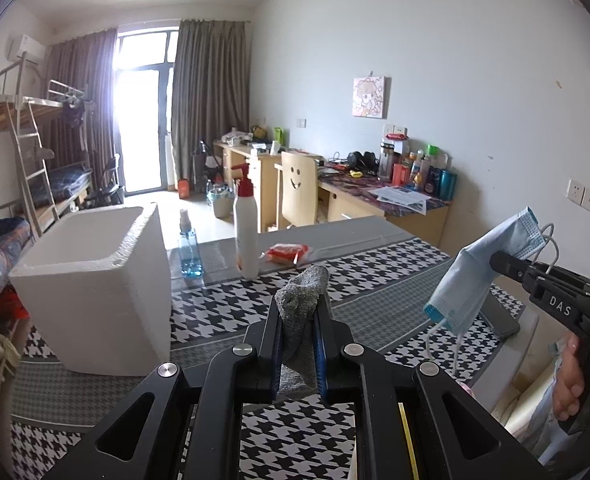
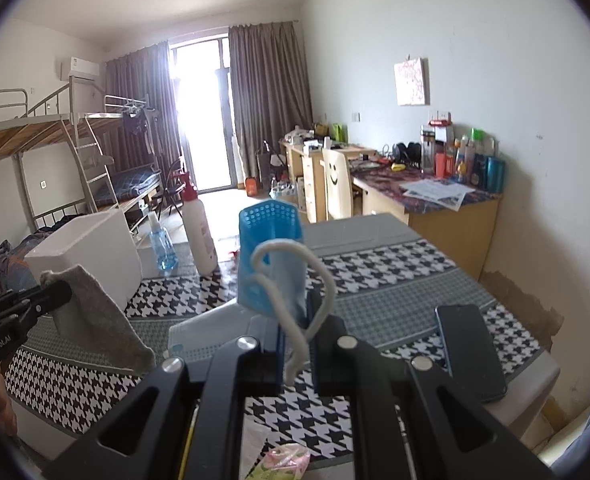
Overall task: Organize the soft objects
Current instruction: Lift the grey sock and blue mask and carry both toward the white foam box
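Observation:
My left gripper (image 1: 300, 308) is shut on a grey sock (image 1: 301, 300), held above the houndstooth tablecloth (image 1: 223, 312); the sock bunches up between the fingers and hangs below them. The right wrist view shows the same grey sock (image 2: 95, 320) draped from the left gripper (image 2: 61, 294) at the left edge. My right gripper (image 2: 295, 320) is shut on a light blue face mask (image 2: 269, 256) whose white ear loop curls over the fingers. From the left wrist view the face mask (image 1: 475, 276) dangles off the right gripper (image 1: 499, 260). A white foam box (image 1: 95, 280) stands open on the table's left.
A white pump bottle (image 1: 245, 232), a blue spray bottle (image 1: 189, 254) and a red packet (image 1: 287, 254) stand toward the table's far side. A dark phone (image 2: 469, 350) lies near the table's right edge. A person's hand (image 1: 571, 376) grips the right tool. Desks and a chair stand behind.

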Available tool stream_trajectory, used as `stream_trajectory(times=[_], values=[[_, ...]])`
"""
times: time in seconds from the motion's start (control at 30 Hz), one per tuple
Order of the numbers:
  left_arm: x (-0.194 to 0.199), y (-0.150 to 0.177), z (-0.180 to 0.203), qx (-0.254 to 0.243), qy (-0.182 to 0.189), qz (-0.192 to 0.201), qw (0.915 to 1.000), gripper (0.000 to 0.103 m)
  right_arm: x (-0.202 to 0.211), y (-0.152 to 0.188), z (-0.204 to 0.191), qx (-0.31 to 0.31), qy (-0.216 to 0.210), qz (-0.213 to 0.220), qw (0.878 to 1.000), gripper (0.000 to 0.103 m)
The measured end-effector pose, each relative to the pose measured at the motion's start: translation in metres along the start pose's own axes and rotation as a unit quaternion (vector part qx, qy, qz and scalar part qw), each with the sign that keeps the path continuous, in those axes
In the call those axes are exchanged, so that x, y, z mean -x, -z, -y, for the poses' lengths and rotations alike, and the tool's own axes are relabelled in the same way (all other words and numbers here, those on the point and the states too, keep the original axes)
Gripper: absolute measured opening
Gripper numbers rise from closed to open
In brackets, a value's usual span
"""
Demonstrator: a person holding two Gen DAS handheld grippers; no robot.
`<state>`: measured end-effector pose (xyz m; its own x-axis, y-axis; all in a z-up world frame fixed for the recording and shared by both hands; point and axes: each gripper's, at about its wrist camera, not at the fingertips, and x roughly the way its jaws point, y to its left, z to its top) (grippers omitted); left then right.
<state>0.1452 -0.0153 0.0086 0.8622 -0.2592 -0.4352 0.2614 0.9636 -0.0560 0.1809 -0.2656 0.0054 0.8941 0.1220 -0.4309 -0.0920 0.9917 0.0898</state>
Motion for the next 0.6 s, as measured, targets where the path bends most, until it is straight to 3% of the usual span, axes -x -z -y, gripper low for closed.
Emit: stream_trajectory(times=[0.6], values=[[0.005, -0.015, -0.014, -0.001, -0.041, 0.015, 0.9991, 0.014, -0.01, -0.013, -0.028, 0.018, -0.046, -0.003, 0.999, 0.013]])
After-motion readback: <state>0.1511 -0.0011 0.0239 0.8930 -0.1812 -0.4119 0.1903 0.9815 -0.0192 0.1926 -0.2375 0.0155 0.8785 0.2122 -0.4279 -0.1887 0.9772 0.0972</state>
